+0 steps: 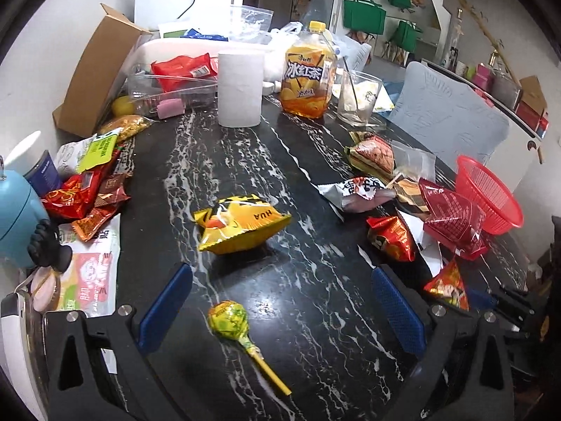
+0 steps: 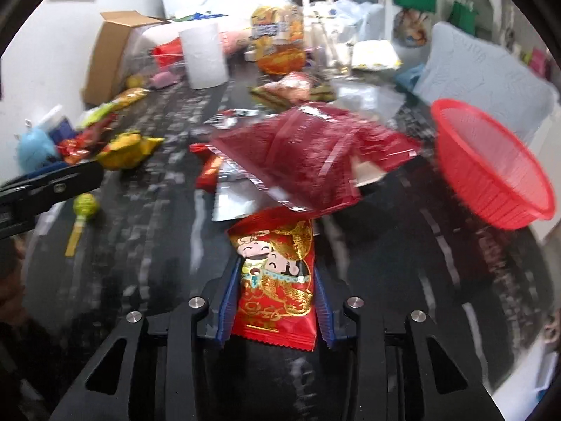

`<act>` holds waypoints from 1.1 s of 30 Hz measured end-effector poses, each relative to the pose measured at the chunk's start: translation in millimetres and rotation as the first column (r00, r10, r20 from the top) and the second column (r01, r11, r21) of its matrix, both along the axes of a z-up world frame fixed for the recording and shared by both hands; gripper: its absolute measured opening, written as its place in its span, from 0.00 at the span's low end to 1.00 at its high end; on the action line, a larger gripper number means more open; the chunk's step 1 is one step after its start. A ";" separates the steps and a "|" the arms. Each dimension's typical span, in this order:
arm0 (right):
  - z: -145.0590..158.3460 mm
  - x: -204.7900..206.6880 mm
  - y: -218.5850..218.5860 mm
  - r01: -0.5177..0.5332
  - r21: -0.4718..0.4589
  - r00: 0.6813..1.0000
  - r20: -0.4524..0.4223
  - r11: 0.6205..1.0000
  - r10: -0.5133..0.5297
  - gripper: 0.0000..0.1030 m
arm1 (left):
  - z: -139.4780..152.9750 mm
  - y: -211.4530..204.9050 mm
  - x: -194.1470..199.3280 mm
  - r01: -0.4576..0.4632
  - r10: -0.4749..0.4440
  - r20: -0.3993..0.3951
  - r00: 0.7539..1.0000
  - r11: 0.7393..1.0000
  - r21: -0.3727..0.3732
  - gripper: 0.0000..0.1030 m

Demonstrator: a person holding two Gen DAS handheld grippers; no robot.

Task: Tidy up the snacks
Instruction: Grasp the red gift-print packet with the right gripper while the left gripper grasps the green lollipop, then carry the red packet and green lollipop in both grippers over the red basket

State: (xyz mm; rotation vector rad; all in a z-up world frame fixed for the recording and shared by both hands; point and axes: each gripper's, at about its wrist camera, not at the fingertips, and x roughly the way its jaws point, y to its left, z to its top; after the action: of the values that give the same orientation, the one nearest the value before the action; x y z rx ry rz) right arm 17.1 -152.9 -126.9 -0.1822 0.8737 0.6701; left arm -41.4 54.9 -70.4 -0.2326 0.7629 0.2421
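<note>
My left gripper (image 1: 280,303) is open and hangs low over the black marble table (image 1: 315,280). A green-wrapped lollipop (image 1: 228,319) with a yellow stick lies between its blue pads (image 1: 168,301), untouched. Just beyond it lies a yellow snack bag (image 1: 242,224). My right gripper (image 2: 276,273) is shut on a red and gold snack packet (image 2: 277,291) with cartoon figures, pinched between both blue pads. A red transparent bag (image 2: 298,154) lies ahead of it. The red plastic basket (image 2: 491,165) stands to the right. The right wrist view is blurred.
A paper roll (image 1: 240,87), an iced tea bottle (image 1: 308,77) and a glass (image 1: 357,98) stand at the back. Snack packets pile up at the left (image 1: 84,193) beside a blue kettle (image 1: 14,217), and more lie at the right (image 1: 389,235). A cardboard box (image 1: 94,77) leans at back left.
</note>
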 end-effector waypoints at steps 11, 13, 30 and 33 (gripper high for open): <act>6.3 -16.0 23.2 -0.109 0.048 0.994 -0.011 0.993 0.110 0.34 | -18.8 22.0 -18.9 -0.075 0.071 -0.046 0.996 0.994 -0.074 1.00; 4.9 -17.0 27.8 -0.125 0.049 0.992 -0.018 0.991 0.126 0.34 | -20.0 23.1 -21.1 -0.083 0.080 -0.044 0.996 0.994 -0.075 0.99; -0.6 -20.4 29.3 -0.138 0.056 0.989 -0.037 0.989 0.140 0.35 | -35.6 23.6 -15.1 -0.051 0.042 -0.115 0.993 0.995 -0.081 0.25; -0.6 -21.0 29.3 -0.142 0.066 0.988 -0.042 0.988 0.145 0.35 | -35.4 21.6 -14.5 -0.030 0.017 -0.117 0.993 0.994 -0.107 0.24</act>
State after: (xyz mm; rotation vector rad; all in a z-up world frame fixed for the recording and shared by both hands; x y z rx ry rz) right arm -3.9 -123.5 -127.5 -0.1745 0.8889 0.8386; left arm -55.9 76.5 -105.8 -0.3327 0.8899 0.2381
